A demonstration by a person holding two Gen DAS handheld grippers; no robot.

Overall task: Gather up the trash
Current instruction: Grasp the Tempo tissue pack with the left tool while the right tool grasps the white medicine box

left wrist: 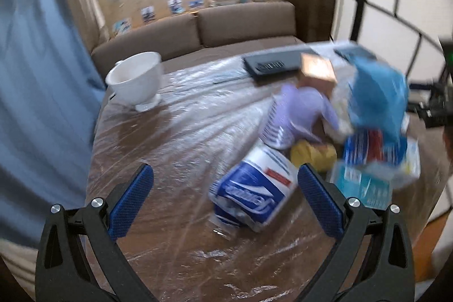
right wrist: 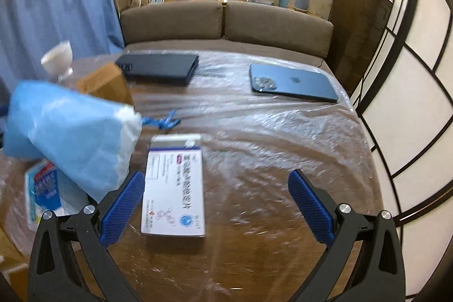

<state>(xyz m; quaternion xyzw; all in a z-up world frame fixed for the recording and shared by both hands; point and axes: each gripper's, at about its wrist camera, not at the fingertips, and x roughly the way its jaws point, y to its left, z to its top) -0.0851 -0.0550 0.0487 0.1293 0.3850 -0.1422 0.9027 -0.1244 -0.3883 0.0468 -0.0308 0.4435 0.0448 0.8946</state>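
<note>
- Left wrist view: left tongs (left wrist: 225, 190) spread wide, holding nothing, hovering over the desk (left wrist: 175, 132). Blue-white wrapper (left wrist: 253, 188) lies between the blades, not gripped. Beyond it a trash pile: lilac packet (left wrist: 294, 115), yellow wrapper (left wrist: 312, 156), cardboard box (left wrist: 317, 72), blue plastic bag (left wrist: 376, 101). White cup (left wrist: 136, 79) stands far left.
- Right wrist view: right tongs (right wrist: 216, 204) also wide, empty. Medicine box (right wrist: 174, 186) lies flat just by the left blade. Phone (right wrist: 293, 85) and black case (right wrist: 158, 67) sit well apart, prob. not trash.
- Progress: looks early; most trash is on the desk, nothing gripped. Whether the bag holds anything I can't tell.
</note>
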